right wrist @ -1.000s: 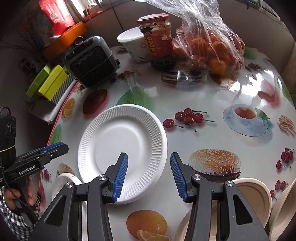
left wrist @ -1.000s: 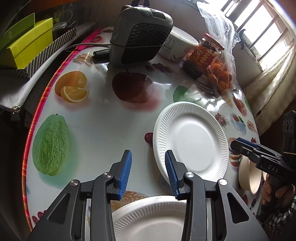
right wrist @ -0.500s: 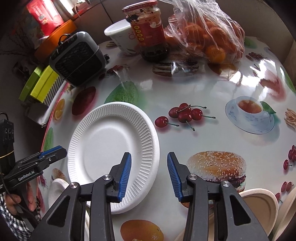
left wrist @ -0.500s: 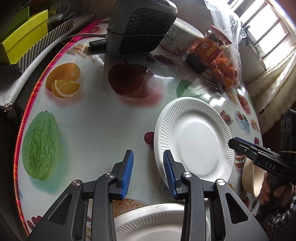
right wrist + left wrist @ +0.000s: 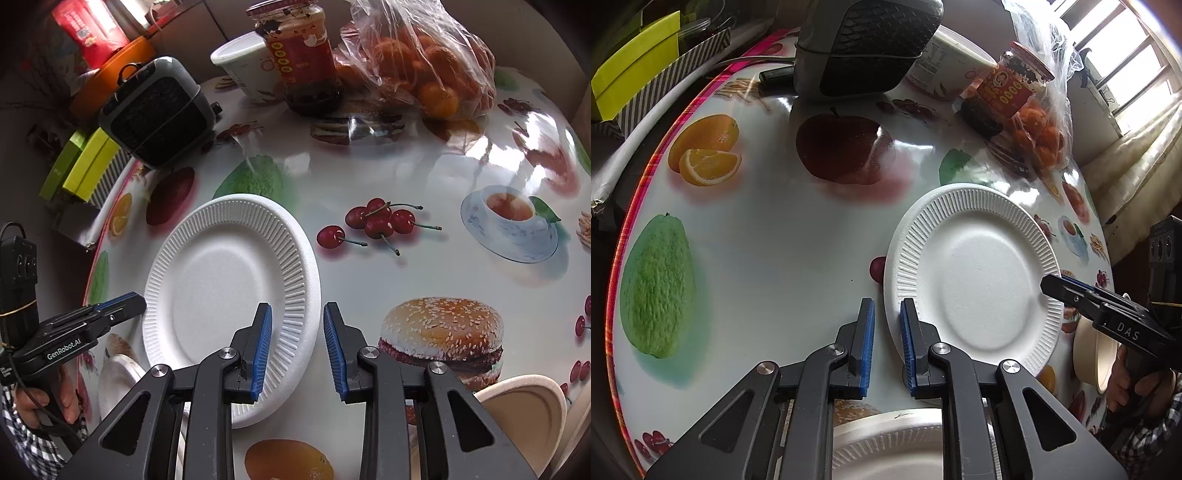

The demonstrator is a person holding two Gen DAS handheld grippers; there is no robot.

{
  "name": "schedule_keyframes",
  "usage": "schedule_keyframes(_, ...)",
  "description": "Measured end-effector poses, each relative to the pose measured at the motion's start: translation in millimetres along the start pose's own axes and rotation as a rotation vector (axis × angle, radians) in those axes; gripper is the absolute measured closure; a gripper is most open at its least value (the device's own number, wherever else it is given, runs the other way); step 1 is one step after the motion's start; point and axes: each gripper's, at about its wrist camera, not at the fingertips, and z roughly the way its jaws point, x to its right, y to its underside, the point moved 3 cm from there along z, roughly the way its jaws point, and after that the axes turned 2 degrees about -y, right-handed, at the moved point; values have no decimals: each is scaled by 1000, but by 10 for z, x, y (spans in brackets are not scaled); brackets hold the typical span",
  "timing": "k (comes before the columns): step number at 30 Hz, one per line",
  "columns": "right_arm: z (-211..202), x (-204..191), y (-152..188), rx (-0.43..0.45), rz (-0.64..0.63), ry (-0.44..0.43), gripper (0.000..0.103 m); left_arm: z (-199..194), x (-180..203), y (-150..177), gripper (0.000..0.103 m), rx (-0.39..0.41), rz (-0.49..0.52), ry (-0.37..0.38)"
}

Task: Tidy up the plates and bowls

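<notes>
Both claws, left claw (image 5: 886, 343) and right claw (image 5: 297, 347), gape astride white plate (image 5: 225, 295) rim; jar (image 5: 299, 55) stands well behind.

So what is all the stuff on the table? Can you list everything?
Foam plate: 1, white, middle of table, between both grippers.
Second foam plate: 1, white, near edge under left gripper.
Bowls: at least 2, beige, near right edge.
Heater: 1, grey-black, far left.
Jar: 1, red label, far side.
Cup: 1, white, beside jar.
Bag of oranges: 1, clear, right of jar.
Boxes: 2, lime green, off the table's left.
Left gripper: black, blue pads, open.
Right gripper: same, open.
</notes>
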Motion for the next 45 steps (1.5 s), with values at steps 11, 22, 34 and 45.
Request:
schedule_keyframes(11, 34, 6, 7, -9, 4, 4, 81, -3, -29, -15, 91, 8, -33, 40)
schedule_keyframes(22, 37, 9, 8, -9, 4, 3, 81, 4, 9, -4, 91, 4, -32, 37)
schedule_keyframes(34, 16, 18, 3, 0, 15, 3, 81, -84, 34, -28, 91, 23, -30, 34)
schedule_keyframes(45, -82, -45, 29, 27, 1, 5, 81, -223, 70, 12, 91, 52, -18, 9)
